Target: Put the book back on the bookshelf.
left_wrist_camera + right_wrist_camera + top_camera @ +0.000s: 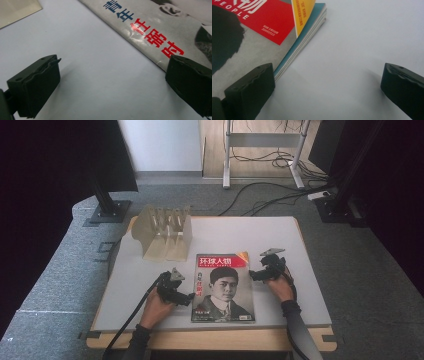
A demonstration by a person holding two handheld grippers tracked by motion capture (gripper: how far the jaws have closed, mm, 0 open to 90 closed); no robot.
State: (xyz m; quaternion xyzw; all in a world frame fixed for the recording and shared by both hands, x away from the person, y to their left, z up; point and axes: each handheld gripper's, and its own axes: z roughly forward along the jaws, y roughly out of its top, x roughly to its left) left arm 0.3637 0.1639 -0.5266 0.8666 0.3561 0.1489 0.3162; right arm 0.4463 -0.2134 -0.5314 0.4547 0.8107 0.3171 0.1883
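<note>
A magazine [222, 287] with a red title band and a portrait cover lies flat at the table's front middle. My left gripper [186, 297] sits low at the magazine's left edge, open, one jaw over the cover's edge [150, 32] and the other on bare table. My right gripper [256, 275] is open at the magazine's right edge, near the top corner. In the right gripper view the cover [257, 32] curls up at its yellow corner, and one jaw stands over the page edges. Nothing is held by either gripper.
A beige slotted rack [162, 231] stands at the table's back left; its base shows as a beige corner [17, 10]. The white table top [280, 240] is bare to the right of it. Stands and cables [270, 195] lie on the floor beyond.
</note>
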